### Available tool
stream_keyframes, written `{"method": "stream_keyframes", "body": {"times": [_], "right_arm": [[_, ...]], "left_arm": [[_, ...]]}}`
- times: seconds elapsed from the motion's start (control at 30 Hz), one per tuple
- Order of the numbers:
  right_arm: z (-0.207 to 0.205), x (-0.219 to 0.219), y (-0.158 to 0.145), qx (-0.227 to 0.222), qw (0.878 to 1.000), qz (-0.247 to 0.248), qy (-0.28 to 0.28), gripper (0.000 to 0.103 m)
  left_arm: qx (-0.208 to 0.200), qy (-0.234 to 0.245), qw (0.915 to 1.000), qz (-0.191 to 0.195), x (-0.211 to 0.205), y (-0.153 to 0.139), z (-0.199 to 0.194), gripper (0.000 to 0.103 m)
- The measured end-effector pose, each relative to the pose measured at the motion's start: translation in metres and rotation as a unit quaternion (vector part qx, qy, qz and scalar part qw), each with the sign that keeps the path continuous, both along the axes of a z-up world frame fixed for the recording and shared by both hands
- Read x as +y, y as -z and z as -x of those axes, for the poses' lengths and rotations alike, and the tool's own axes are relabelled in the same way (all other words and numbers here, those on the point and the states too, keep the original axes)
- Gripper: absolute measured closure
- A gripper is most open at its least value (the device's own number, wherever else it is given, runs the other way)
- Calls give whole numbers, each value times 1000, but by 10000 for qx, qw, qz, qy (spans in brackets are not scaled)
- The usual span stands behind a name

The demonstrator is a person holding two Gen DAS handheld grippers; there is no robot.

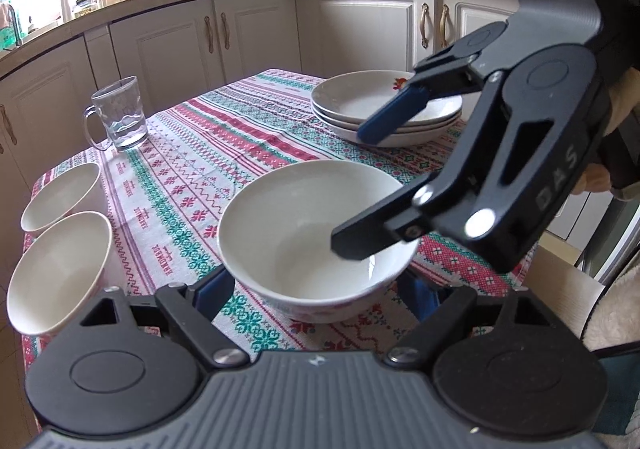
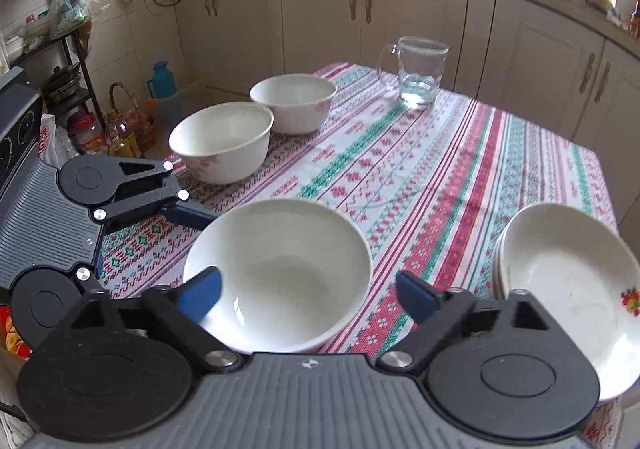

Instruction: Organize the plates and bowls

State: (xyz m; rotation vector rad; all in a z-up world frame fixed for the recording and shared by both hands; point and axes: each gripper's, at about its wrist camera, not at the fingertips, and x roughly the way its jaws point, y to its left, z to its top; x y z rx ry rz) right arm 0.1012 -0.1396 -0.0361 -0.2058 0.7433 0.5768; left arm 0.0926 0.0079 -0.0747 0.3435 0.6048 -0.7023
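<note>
A white bowl (image 1: 304,233) stands near the table's front edge; it also shows in the right wrist view (image 2: 280,273). My left gripper (image 1: 320,297) is open, its blue fingers on either side of the bowl's base. My right gripper (image 2: 308,297) is open, one finger over the bowl's inside, the other outside its rim; it also shows in the left wrist view (image 1: 356,185). Two more white bowls (image 2: 224,141) (image 2: 294,101) stand side by side at the table's edge. A stack of white plates (image 1: 384,109) sits at the far side; it also shows in the right wrist view (image 2: 572,289).
A glass mug (image 1: 120,117) with a little water stands at the table's far corner. The table wears a patterned cloth (image 1: 224,153). White kitchen cabinets (image 1: 248,29) run behind the table. A chair (image 1: 568,281) stands at the right.
</note>
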Motion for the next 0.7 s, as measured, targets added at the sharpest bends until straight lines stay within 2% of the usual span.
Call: {"method": "stream_keyframes", "body": {"times": [0.13,0.37,0.53,0.7], "right_arm": [[1,-2,-5,-86,9999,-79,60,0],[5,4,-10,-239,9996,89,108,0],[5,14,-19,-449,9988,168,34,0],[-1,35,-29,-737,9963,421,-151,0]], "left_arm": [[7,-42,10000,-19,6,-2,6,14],[-44,-360,9993,7,26,-9,19,12],[-193,-912,9956,97,52,-15,21,9],[-286,-1538,9876,111,81,-12,7,9]]}}
